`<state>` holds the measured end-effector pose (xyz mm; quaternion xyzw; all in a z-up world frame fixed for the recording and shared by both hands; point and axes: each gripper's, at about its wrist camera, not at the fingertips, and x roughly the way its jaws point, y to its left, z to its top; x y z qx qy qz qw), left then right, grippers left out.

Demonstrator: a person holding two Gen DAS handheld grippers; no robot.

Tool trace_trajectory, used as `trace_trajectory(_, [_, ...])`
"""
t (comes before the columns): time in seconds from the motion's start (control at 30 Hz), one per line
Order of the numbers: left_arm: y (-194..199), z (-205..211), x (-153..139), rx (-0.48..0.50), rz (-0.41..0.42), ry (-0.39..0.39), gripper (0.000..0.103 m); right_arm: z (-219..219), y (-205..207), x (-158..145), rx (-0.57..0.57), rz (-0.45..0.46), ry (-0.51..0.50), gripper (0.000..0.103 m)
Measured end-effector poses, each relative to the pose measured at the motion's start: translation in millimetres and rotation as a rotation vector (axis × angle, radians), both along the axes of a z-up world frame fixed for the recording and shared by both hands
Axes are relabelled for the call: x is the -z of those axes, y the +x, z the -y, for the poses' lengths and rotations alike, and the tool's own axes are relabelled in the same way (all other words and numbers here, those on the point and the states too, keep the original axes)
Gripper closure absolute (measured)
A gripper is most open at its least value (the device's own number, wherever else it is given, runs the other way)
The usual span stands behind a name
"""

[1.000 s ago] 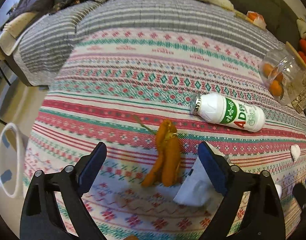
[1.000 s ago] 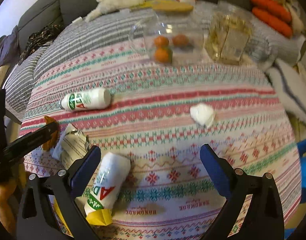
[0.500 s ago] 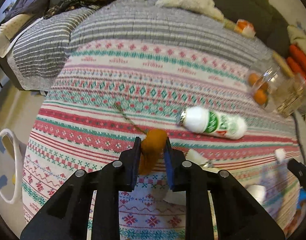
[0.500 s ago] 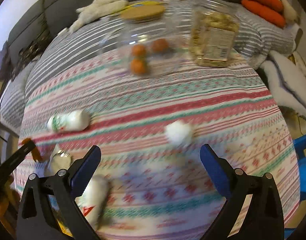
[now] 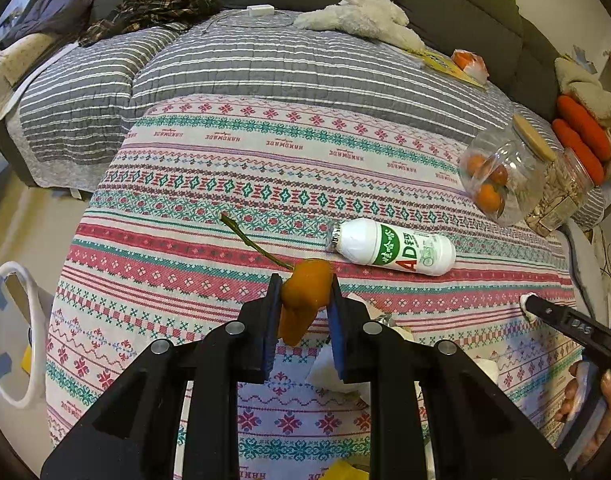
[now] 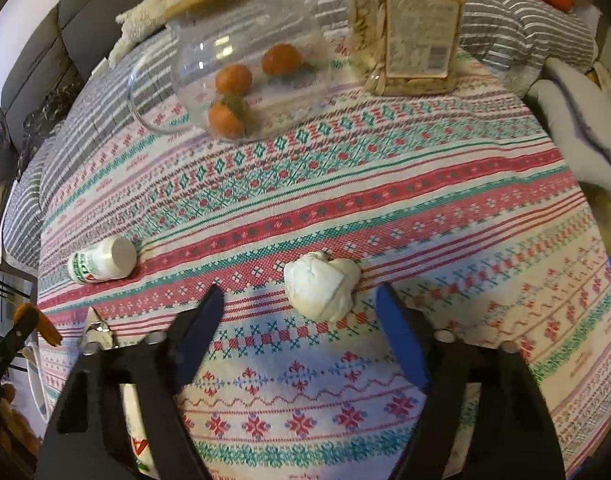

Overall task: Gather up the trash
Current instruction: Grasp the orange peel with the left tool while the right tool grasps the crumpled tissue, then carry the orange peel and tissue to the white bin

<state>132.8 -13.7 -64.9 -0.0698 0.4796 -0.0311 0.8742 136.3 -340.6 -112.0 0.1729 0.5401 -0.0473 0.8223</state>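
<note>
Your left gripper [image 5: 303, 300] pinches the orange peel [image 5: 305, 294], lifted above the tablecloth [image 5: 265, 184]. Your right gripper [image 6: 299, 316] is spread around the white wad [image 6: 319, 290], mid-cloth, bare cloth beyond.

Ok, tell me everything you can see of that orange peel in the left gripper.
The orange peel is a limp, matte orange strip, folded, with a thin green stem running up and left from its top. The left gripper is shut on it: both blue fingers press its sides, its lower end hanging between them. It looks lifted off the patterned cloth. The right wrist view shows it at the far left edge.
</note>
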Motion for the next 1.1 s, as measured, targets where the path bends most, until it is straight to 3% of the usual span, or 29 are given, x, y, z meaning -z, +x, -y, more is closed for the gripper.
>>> trace_trajectory(0.03, [0, -1, 0, -0.002, 0.0, -0.001, 0.082, -1, 2, 3, -0.006, -0.003, -0.006, 0.06])
trace_trajectory(0.07, [0, -2, -1, -0.005, 0.001, -0.003, 0.082, -1, 2, 4, -0.005, -0.008, -0.006, 0.08])
trace_trajectory(0.13, [-1, -6, -3, -0.01, 0.006, -0.011, 0.082, 1, 1, 3, 0.012, 0.004, 0.01, 0.082])
trace_trajectory(0.57, [-15, -21, -39, -0.014, 0.13, -0.075, 0.082, -44, -19, -90, -0.05, 0.33, -0.024, 0.083])
trace_trajectory(1.1, [-40, -83, -58, -0.115, 0.169, -0.041, 0.082, -129, -38, -122, -0.156, 0.482, 0.016, 0.083])
